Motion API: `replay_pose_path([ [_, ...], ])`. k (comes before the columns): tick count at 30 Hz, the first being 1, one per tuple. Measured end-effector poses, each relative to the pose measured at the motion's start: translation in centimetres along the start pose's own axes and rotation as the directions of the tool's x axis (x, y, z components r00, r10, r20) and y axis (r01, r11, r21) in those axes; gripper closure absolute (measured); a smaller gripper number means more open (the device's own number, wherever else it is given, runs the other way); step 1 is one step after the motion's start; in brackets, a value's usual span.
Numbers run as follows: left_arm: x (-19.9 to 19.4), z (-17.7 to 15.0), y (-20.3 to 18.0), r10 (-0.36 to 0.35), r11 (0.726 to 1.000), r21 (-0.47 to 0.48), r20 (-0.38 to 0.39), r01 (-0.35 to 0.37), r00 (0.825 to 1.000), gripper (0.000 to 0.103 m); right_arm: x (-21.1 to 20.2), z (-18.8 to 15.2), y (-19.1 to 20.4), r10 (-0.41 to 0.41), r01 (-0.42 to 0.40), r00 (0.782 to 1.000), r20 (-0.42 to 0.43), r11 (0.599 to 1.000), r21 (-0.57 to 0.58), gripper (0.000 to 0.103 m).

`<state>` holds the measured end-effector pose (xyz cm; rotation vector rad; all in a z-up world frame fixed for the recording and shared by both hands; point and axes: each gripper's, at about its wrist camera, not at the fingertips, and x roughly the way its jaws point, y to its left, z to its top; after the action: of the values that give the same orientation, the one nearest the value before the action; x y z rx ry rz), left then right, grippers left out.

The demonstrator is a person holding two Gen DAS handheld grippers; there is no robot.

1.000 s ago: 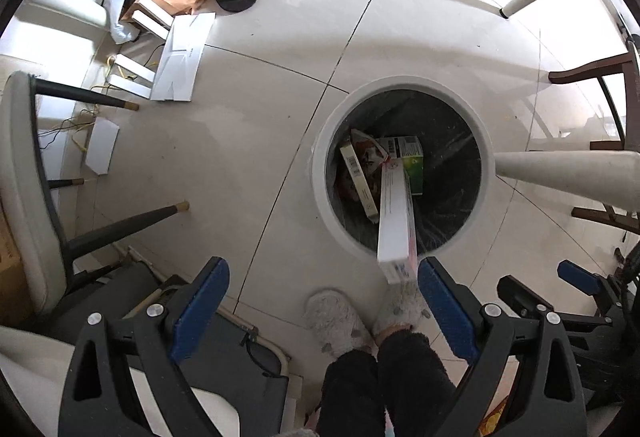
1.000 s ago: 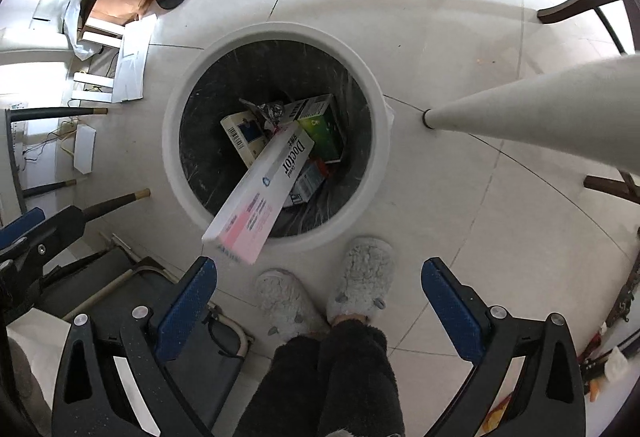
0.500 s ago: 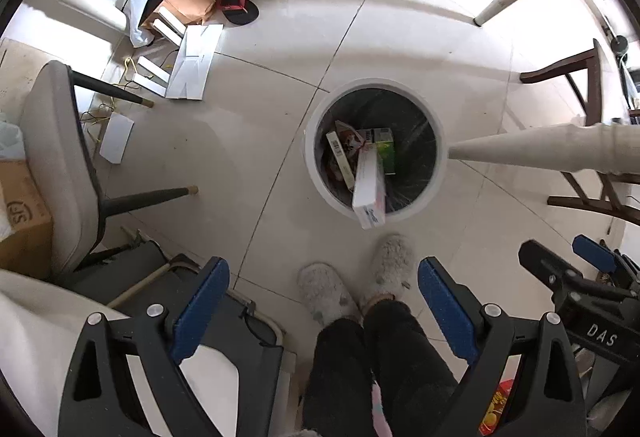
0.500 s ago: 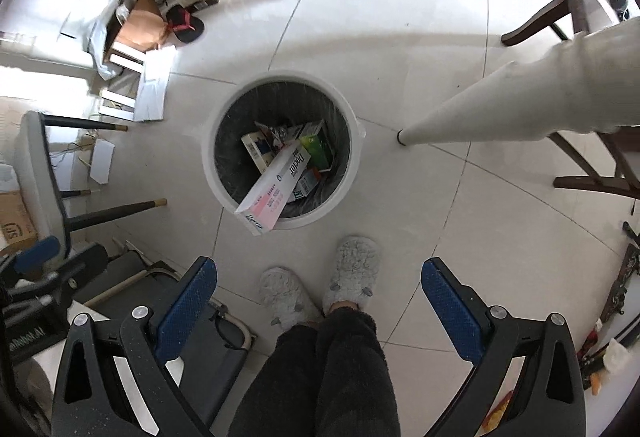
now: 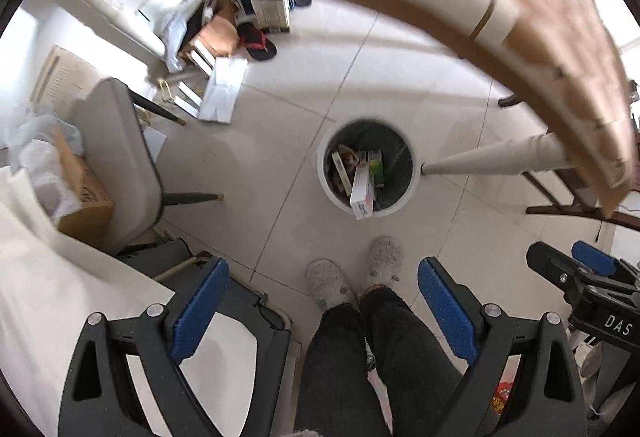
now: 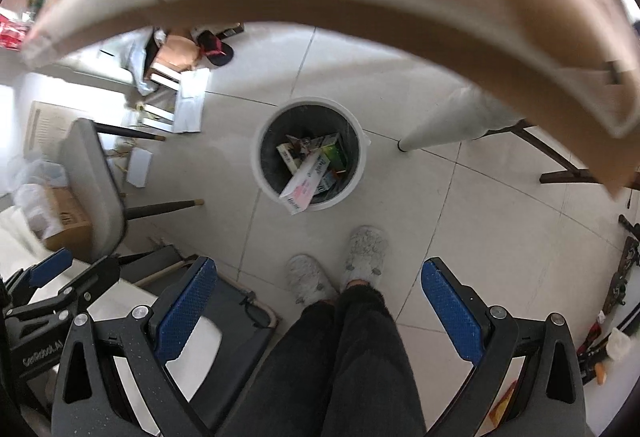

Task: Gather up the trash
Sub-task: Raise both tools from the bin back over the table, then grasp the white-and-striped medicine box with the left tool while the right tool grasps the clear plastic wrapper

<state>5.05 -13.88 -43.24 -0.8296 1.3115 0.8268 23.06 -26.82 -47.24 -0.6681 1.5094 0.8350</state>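
Note:
A round white trash bin (image 5: 326, 181) with a black liner stands on the tiled floor far below, also in the right wrist view (image 6: 356, 177). It holds several boxes, and a long white and pink box (image 5: 362, 191) (image 6: 304, 183) leans out over its near rim. My left gripper (image 5: 320, 301) is open and empty, high above the floor. My right gripper (image 6: 318, 297) is open and empty at a similar height. Each gripper shows at the edge of the other's view.
A wooden table edge (image 5: 560, 49) (image 6: 360, 1) curves blurred across the top of both views, with its white leg (image 5: 492, 161) beside the bin. A grey chair (image 5: 120, 157), a cardboard box (image 5: 80, 193), floor clutter (image 5: 224, 37) and the person's slippered feet (image 5: 352, 273) are below.
Both grippers have risen well away from the bin, which looks much smaller. The table edge has come into view at the top. Both stay open and empty.

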Motion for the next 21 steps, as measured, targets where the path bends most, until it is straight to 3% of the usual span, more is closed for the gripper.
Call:
replay_pose_path([
  [6, -8.7, 2.6, -0.9, -0.009, 1.000, -0.003, 0.133, 0.010, 0.991, 0.007, -9.5, 0.2, 0.6, 0.098, -0.100, 0.993, 0.072, 0.994, 0.031, 0.000],
  [11, -13.9, 7.7, -3.3, -0.032, 0.999, 0.031, 0.243, 0.026, 0.969, 0.000, -16.3, 4.2, -0.3, 0.154, -0.166, 0.974, 0.167, 0.984, 0.062, 0.000],
  [17, -17.0, 16.4, -6.7, -0.002, 1.000, 0.006, 0.313, 0.001, 0.950, 0.000, -21.7, 13.3, -4.9, 0.165, -0.206, 0.952, 0.258, 0.968, 0.143, 0.000],
  [21, -16.2, 23.7, -8.8, 0.031, 0.997, -0.077, 0.273, -0.011, 0.961, 0.000, -21.0, 21.4, -10.0, 0.147, -0.212, 0.955, 0.259, 0.946, 0.244, 0.000],
])
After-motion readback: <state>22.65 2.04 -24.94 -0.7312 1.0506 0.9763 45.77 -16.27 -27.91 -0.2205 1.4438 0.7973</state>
